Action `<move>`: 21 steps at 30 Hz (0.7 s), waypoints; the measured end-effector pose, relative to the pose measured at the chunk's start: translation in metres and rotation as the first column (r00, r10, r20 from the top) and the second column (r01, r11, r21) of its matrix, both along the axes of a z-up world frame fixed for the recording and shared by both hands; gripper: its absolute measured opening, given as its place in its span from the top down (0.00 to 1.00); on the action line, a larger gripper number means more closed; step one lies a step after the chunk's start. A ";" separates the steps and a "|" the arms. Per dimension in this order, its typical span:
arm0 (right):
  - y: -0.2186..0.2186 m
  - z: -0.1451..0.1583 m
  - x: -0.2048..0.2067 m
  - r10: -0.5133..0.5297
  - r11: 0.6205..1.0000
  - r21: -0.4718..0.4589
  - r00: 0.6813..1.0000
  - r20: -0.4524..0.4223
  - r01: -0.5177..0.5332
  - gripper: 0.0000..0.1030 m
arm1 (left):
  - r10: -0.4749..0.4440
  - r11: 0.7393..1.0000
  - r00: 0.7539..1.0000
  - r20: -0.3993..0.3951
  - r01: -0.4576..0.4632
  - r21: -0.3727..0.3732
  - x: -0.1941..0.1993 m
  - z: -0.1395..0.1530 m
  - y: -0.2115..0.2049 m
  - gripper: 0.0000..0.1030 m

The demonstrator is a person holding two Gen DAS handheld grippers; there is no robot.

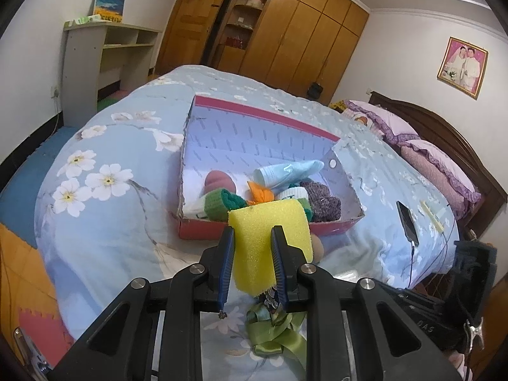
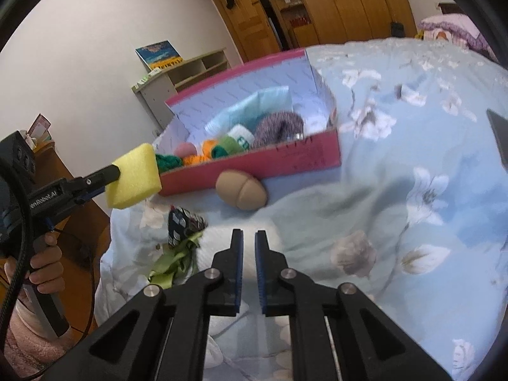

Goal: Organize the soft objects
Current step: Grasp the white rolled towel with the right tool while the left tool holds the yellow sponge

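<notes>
The bed point(image 1: 104, 222) with its flowered blue quilt carries everything, and the red box point(image 1: 270, 228) sits on it just ahead of the left gripper point(image 1: 252, 235), open-topped and already holding several soft things: rolled socks, a pink sponge, an orange cloth and a pale blue packet. The left jaws are closed on the yellow sponge point(image 1: 270, 241), pinching it at its middle so that the foam bulges out above and to the sides of them; it hangs clear of the quilt, short of the box's near wall.

The step in hand looks like carrying the sponge over that wall and letting it go. It would go best if the jaws lift enough to clear the rim, travel forward to the emptier space at the left of the box's contents, and open only once the foam is well inside, since foam springs back and could bounce out.

The right gripper point(image 2: 249, 238) is empty, its jaws narrow but not touching, hovering low over the quilt. Ahead of them, against the box's outer wall, lies a tan egg-shaped sponge point(image 2: 241, 195); ahead and to their left lies a green ribbon with patterned cloth point(image 2: 177, 247).
</notes>
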State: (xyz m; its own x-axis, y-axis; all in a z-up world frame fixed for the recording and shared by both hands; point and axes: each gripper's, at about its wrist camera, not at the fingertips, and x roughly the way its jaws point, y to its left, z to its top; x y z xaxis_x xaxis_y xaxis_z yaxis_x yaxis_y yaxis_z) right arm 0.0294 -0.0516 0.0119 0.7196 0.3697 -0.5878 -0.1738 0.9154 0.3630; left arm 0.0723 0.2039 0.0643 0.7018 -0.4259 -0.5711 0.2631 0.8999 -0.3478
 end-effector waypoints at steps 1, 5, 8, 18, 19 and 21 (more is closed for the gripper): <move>0.000 0.003 -0.001 -0.001 1.000 -0.005 1.000 0.011 0.001 0.93 | 0.001 1.000 1.000 0.002 -0.001 0.000 0.000 0.001 0.000 0.77; 0.003 0.013 -0.003 0.013 0.998 -0.058 0.999 0.038 -0.011 0.92 | -0.001 1.000 1.000 0.006 0.001 0.001 -0.001 0.002 0.000 0.77; 0.002 0.012 -0.003 -0.002 0.998 -0.061 1.000 0.021 0.003 0.88 | -0.002 1.000 1.000 0.005 0.002 0.000 -0.002 0.003 0.000 0.77; 0.004 -0.019 0.008 0.007 0.998 -0.061 0.996 -0.090 -0.013 0.48 | 0.000 1.000 1.000 -0.010 0.000 0.000 -0.001 0.000 -0.001 0.77; 0.005 -0.022 0.010 0.013 0.998 -0.058 0.995 -0.100 -0.019 0.48 | 0.000 1.000 1.000 -0.010 0.001 0.000 -0.001 0.000 -0.001 0.77; 0.006 -0.029 0.014 0.018 0.998 -0.062 0.993 -0.119 -0.025 0.47 | -0.001 1.000 1.000 -0.010 0.001 0.001 -0.001 0.000 -0.001 0.77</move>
